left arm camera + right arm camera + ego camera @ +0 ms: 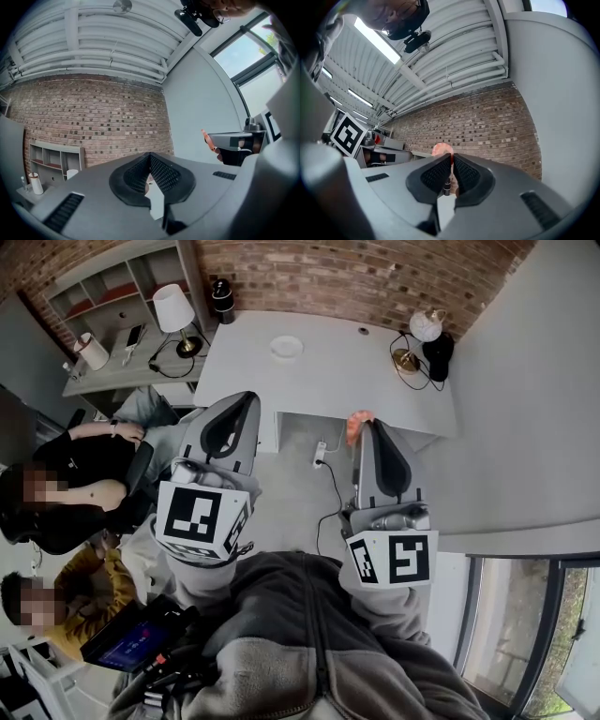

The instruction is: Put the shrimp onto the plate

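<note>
My right gripper is clamped on the shrimp. In the right gripper view the two ribbed pads of the right gripper meet on it, and its pink body bulges out above their tips. The shrimp is in the air, off the desk. From the head view it sits over the desk's front edge, right of the middle.

My left gripper has its claw closed on nothing. The left gripper view shows the pads of the left gripper pressed together at the tip. The same view catches the right gripper off to the right, with the shrimp poking from its end. Both grippers are held level with each other, side by side but apart, and both point toward the brick wall.

The plate lies on the desk near its back edge, left of the middle and well apart from the shrimp. A lamp stands at the desk's back right corner. Two people sit off the desk's left end.
</note>
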Tool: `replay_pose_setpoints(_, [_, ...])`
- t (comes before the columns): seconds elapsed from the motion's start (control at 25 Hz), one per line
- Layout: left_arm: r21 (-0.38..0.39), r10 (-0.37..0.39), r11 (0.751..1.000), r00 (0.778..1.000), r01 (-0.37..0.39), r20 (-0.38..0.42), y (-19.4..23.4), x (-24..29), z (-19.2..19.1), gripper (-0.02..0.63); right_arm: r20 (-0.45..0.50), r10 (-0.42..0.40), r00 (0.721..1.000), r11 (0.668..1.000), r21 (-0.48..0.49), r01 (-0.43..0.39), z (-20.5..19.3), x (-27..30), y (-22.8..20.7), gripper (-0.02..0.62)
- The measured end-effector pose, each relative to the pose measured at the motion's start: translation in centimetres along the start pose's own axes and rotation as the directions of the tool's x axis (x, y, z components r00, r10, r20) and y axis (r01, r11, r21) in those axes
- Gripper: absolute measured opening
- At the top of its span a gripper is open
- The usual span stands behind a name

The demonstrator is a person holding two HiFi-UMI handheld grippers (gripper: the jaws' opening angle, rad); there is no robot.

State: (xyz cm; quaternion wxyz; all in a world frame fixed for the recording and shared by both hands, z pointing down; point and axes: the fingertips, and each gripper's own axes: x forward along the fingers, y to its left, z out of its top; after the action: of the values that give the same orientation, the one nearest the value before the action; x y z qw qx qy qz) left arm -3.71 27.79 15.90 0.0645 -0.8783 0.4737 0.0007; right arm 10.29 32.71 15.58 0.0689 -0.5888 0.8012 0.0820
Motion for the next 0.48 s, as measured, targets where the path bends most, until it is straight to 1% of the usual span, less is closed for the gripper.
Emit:
replay_pose_setpoints(0.2, [0.001, 0.024, 1.000, 1.000, -0.024, -0.013, -2.1, 0.6, -1.2, 0.005, -0.008, 0.015, 1.000, 1.000, 0.015, -0.015, -1.4, -1.7, -2.1, 0.017])
replay_pose_setpoints(0.36, [-0.007, 0.019, 1.000, 0.999, -0.019, -0.031, -2.1, 1.1, -1.3, 0.005, -0.020, 0.026, 0.999, 0.999, 0.020, -0.026, -1.2, -1.3, -2.1, 0.017])
replay_pose_setpoints(0.48, [-0.016, 0.021, 1.000, 0.999, -0.021, -0.034, -3.5, 1.4, -1.8, 0.005, -0.021, 0.045, 0.999, 0.999, 0.027, -0.044, -1.8, -2.0, -3.0, 0.017])
